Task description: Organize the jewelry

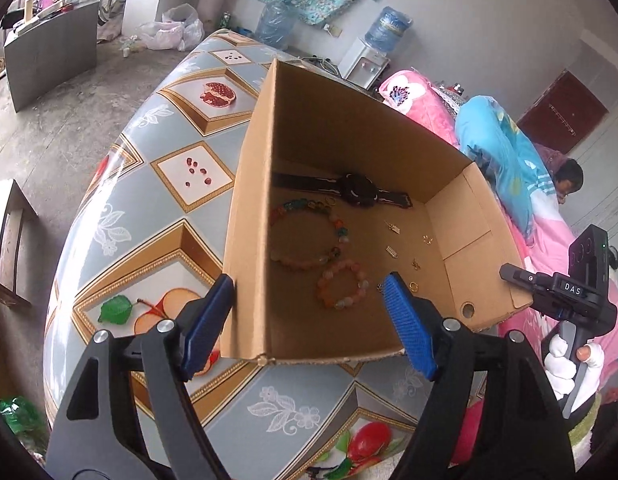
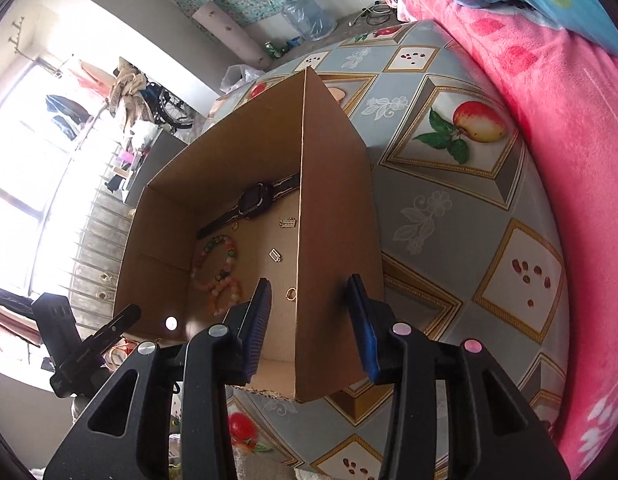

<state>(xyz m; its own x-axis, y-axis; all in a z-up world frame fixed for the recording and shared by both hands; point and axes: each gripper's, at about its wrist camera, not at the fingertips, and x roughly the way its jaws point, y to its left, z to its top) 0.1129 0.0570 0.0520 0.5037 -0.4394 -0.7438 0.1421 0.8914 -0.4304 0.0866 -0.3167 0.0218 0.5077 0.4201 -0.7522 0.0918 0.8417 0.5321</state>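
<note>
An open cardboard box (image 1: 249, 220) stands on the table. Inside lie a black watch (image 1: 359, 191), a multicoloured bead bracelet (image 1: 309, 236), a pink bead bracelet (image 1: 343, 285) and several small gold pieces (image 1: 393, 251). My left gripper (image 1: 309, 320) is open and empty, its fingers straddling the box's left wall near the front corner. My right gripper (image 2: 311, 324) is open and empty, its fingers straddling the box's right wall (image 2: 333, 240). The watch (image 2: 255, 200), the bracelets (image 2: 219, 264) and a gold ring (image 2: 291, 293) show in the right wrist view.
The table wears a grey and gold fruit-print cloth (image 1: 149, 216). Pink bedding (image 2: 549, 128) lies along the table's right side. The right gripper's handle in a gloved hand (image 1: 569, 320) shows beyond the box. A water dispenser (image 1: 373, 52) stands at the back.
</note>
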